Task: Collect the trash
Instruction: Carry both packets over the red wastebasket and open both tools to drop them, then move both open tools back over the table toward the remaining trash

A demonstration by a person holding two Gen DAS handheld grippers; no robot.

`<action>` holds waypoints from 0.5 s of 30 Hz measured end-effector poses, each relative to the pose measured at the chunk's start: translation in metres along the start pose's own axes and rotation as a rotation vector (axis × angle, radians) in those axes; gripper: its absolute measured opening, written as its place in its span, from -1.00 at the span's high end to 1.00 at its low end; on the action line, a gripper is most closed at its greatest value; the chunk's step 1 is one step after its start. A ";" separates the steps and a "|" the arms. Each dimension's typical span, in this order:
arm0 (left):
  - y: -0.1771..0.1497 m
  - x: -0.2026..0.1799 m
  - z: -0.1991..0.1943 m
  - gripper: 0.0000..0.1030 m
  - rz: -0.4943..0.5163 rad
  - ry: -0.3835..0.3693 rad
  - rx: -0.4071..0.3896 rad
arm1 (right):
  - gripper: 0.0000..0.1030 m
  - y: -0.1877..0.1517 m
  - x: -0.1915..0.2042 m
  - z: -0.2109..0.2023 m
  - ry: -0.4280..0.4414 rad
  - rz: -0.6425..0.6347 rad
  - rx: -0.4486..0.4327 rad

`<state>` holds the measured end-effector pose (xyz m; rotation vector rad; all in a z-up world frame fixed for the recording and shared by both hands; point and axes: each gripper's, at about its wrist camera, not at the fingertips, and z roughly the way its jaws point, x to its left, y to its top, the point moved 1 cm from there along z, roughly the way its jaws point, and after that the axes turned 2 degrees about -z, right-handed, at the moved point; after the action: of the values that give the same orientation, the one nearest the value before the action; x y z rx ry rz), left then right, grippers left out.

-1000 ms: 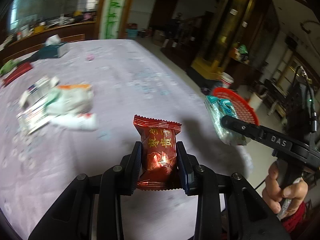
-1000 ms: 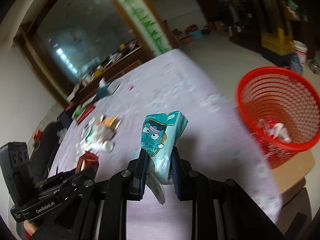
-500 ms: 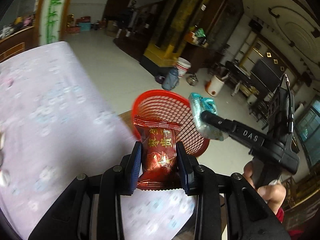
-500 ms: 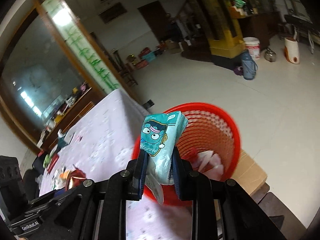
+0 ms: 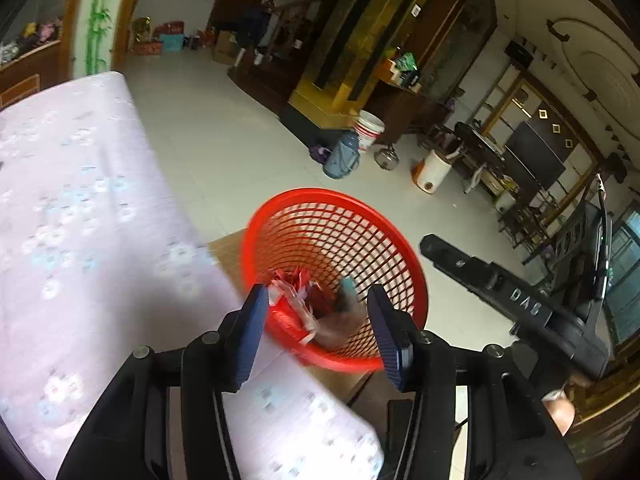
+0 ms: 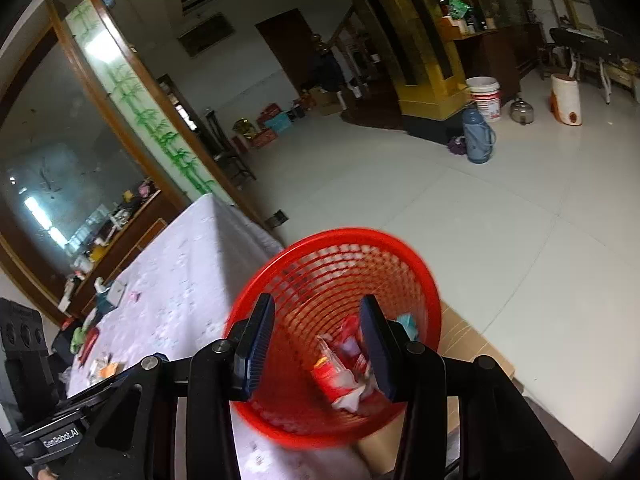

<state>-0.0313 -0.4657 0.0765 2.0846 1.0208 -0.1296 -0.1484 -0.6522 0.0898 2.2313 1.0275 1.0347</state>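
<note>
A red mesh basket (image 5: pixel 384 236) (image 6: pixel 430 288) stands on cardboard just past the table's corner, with several wrappers in it (image 5: pixel 304 300) (image 6: pixel 344 364). A teal packet (image 5: pixel 347 285) (image 6: pixel 408 322) lies among them. My left gripper (image 5: pixel 318 330) hangs open over the basket's near rim, nothing between its fingers. Open as well, my right gripper (image 6: pixel 316 344) is above the basket mouth and holds nothing. Its black body (image 5: pixel 516 300) shows at the right of the left wrist view.
The table with its pale floral cloth (image 5: pixel 80 240) (image 6: pixel 180 280) runs left of the basket. More trash (image 6: pixel 102 366) lies at its far end. A flat cardboard sheet (image 6: pixel 468 340) sits under the basket. Beyond, on the tiled floor, stand a blue flask (image 5: pixel 340 158) and a white bucket (image 5: pixel 370 130).
Both grippers have opened over the basket. The red snack pack has left the left one and the teal packet has left the right one; both views now look down into the basket.
</note>
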 end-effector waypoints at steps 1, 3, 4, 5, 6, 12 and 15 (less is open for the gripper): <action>-0.006 0.007 -0.009 -0.05 0.001 0.017 -0.009 | 0.06 -0.002 0.003 -0.001 0.009 -0.002 0.001; -0.015 0.015 -0.025 -0.09 -0.004 0.041 -0.030 | 0.06 -0.008 0.015 -0.004 0.039 -0.017 0.007; -0.021 0.021 -0.035 -0.11 -0.004 0.060 -0.039 | 0.06 -0.013 0.025 -0.005 0.062 -0.033 0.014; -0.028 0.026 -0.045 -0.12 -0.006 0.082 -0.045 | 0.06 -0.016 0.032 -0.005 0.077 -0.042 0.020; -0.032 0.030 -0.051 -0.12 -0.008 0.094 -0.053 | 0.05 -0.019 0.039 -0.005 0.093 -0.052 0.028; -0.065 0.069 -0.104 -0.16 -0.062 0.159 -0.093 | 0.05 -0.050 0.093 0.009 0.182 -0.134 0.115; -0.078 0.090 -0.126 -0.16 -0.092 0.202 -0.110 | 0.05 -0.064 0.120 0.021 0.210 -0.177 0.161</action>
<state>-0.0563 -0.2937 0.0781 1.9805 1.2177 0.0911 -0.1074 -0.5207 0.0868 2.1392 1.4176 1.1613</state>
